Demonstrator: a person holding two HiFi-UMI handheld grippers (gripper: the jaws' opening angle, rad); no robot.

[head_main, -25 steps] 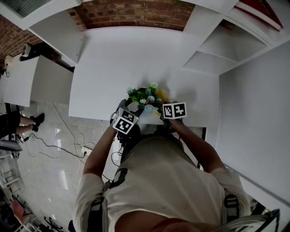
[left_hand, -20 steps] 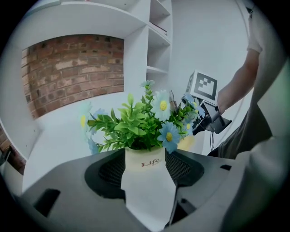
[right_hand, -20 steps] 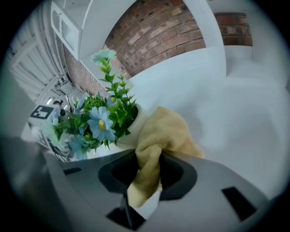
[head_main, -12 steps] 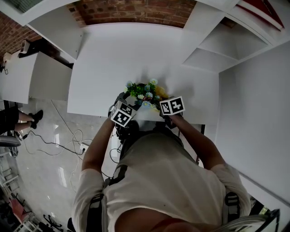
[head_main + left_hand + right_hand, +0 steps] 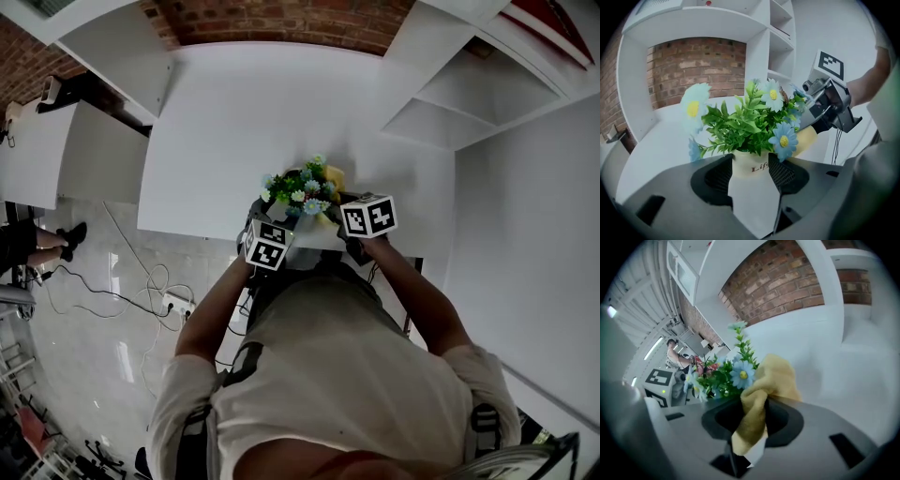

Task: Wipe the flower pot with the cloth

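Note:
A cream flower pot (image 5: 752, 169) with green leaves and pale blue flowers (image 5: 754, 122) stands at the white table's near edge (image 5: 187, 230). My left gripper (image 5: 750, 164) has the pot between its jaws. The jaws have just been closing, and both pads press on the pot's sides. My right gripper (image 5: 752, 420) is shut on a bunched yellow cloth (image 5: 771, 380). It holds the cloth against the right side of the plant, where it shows as a yellow patch (image 5: 333, 178) beside the flowers (image 5: 300, 187). Leaves hide the pot's right side.
The white table (image 5: 281, 112) stretches away to a brick wall (image 5: 281, 19). White shelving (image 5: 441, 103) rises on the right. Cables (image 5: 141, 291) lie on the floor to the left, where a person's legs (image 5: 28, 244) show at the edge.
My right gripper has risen a little with the cloth beside the flowers. The left gripper has rolled slightly and stayed at the pot.

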